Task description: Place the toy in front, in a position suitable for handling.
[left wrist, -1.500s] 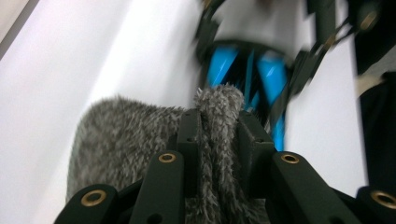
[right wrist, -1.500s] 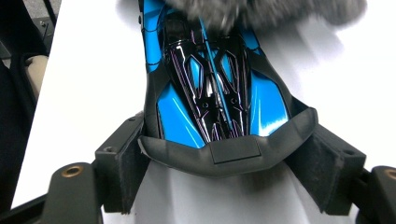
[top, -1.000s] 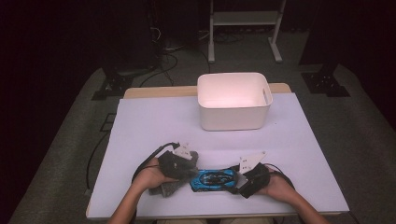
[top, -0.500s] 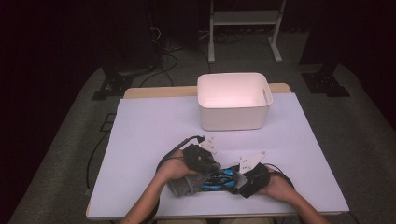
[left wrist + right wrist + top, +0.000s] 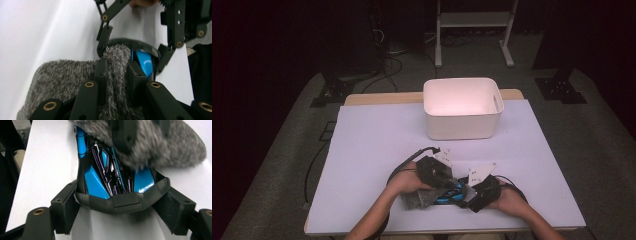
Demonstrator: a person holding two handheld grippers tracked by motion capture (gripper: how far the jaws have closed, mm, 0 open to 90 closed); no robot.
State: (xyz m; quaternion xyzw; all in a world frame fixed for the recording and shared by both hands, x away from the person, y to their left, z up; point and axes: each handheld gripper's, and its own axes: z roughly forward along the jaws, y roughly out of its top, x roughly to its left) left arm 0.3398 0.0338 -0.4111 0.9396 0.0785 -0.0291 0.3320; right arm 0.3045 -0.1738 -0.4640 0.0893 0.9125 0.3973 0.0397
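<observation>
A: Left gripper (image 5: 116, 72) is clenched on the grey cloth (image 5: 62, 80), pressing it over the blue toy car (image 5: 448, 195) at the table's (image 5: 372, 150) near edge.

B: Right gripper (image 5: 122, 205) clamps the car's tail; the car lies left-right across the table.

Surface: table (image 5: 377, 150) under a pale sheet, wooden edge exposed at far side.
On it, far centre: white bin (image 5: 462, 107).
On it, near edge: grey fuzzy cloth (image 5: 419, 199), touching blue-black toy car (image 5: 447, 194).
</observation>
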